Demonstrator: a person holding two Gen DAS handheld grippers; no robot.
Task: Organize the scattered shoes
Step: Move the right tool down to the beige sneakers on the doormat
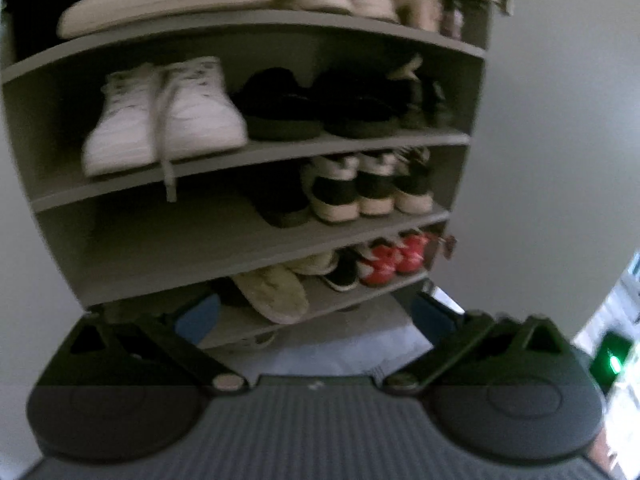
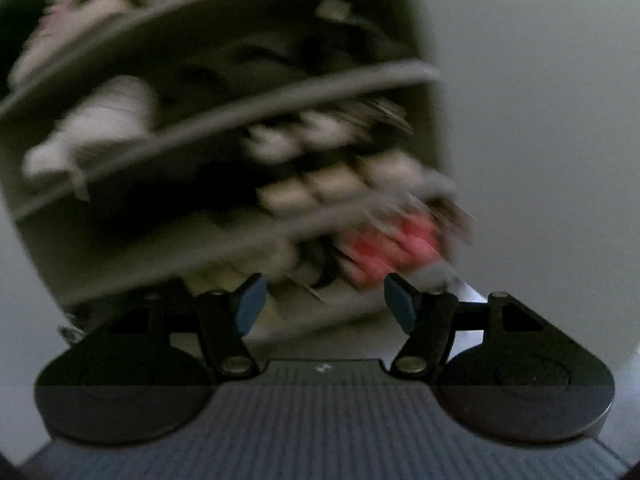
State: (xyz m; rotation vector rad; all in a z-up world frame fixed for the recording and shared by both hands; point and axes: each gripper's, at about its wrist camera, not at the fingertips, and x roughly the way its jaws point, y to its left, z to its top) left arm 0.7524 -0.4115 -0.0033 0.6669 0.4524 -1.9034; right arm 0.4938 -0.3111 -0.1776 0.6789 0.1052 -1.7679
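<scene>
Both hand-held grippers face the grey shoe shelf (image 1: 256, 152) with jaws apart and empty — left hand-held gripper (image 1: 316, 316), right hand-held gripper (image 2: 324, 304). White sneakers (image 1: 164, 116) sit upper left, red shoes (image 1: 394, 258) lower right.

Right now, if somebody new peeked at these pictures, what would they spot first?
Probably the tall grey shoe rack packed with shoes. The bright red sneakers on a low shelf at the right pop out most, and the big white lace-up sneakers sit higher up on the left. Both grippers face the rack with jaws open, holding nothing.
</scene>
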